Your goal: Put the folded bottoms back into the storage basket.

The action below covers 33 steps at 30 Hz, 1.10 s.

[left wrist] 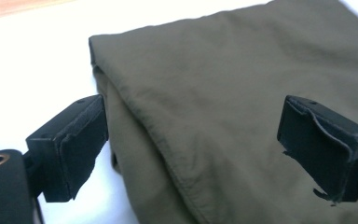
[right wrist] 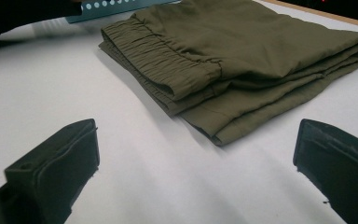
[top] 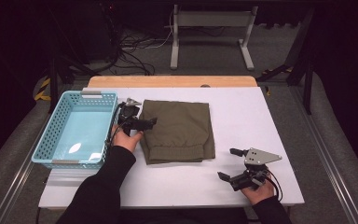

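An olive-green folded garment (top: 179, 130) with an elastic waistband lies in the middle of the white table (top: 242, 112). My left gripper (top: 144, 119) is open at the garment's left edge, its jaws straddling that folded edge (left wrist: 191, 135) without closing on it. My right gripper (top: 227, 164) stands open near the table's front right, apart from the cloth, nothing between its jaws. From the right gripper view, the garment's waistband corner (right wrist: 191, 74) lies ahead on the bare table.
A light blue plastic basket (top: 56, 126), nothing in it, stands at the table's left edge beside my left hand. A wooden strip (top: 172, 81) runs along the table's far edge. Beyond it are a stand's legs and cables on the floor.
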Tool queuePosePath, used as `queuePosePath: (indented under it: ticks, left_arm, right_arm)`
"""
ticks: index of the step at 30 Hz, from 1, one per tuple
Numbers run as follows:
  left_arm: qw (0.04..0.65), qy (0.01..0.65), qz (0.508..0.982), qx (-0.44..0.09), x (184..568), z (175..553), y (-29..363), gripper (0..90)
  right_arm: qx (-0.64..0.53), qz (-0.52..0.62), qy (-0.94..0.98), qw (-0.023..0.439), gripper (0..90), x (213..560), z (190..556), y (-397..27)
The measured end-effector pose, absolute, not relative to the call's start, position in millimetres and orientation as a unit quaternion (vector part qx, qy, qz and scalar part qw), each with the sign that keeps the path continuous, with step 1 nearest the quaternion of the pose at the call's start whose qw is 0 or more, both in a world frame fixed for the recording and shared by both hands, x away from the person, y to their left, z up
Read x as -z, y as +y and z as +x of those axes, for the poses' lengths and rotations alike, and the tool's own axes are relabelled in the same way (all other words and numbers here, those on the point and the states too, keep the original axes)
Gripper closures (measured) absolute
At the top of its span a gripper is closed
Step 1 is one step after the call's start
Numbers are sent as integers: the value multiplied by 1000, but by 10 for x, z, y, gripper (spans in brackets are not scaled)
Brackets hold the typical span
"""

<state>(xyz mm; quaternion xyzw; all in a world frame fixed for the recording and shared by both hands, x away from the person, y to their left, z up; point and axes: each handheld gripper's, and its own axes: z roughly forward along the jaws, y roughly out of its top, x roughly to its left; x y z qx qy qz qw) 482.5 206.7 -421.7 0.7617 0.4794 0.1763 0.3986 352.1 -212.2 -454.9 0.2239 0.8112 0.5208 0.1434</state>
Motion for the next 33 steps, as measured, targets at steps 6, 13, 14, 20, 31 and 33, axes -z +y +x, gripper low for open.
queuePosePath:
  ticks: [6,13,14,20,31,33]
  left_arm:
    - [362,483,775,-185,4287,4913,2027,98]
    - [354,495,774,-172,4383,5007,2019,104]
    - [348,497,776,-172,4402,5020,2013,111]
    - [334,500,780,-174,4437,5061,2001,116]
    - [322,511,782,-157,4530,5108,1988,158]
    - [321,515,780,-154,4541,5109,1982,159]
  right_arm:
    - [-520,223,812,143,9,4550,3522,-2118]
    - [-520,222,812,142,9,4551,3522,-2119]
    - [-520,222,813,141,10,4552,3523,-2118]
    - [-519,221,814,142,11,4553,3522,-2112]
    - [-518,221,814,142,12,4554,3521,-2113]
    - [-518,221,814,142,12,4553,3520,-2116]
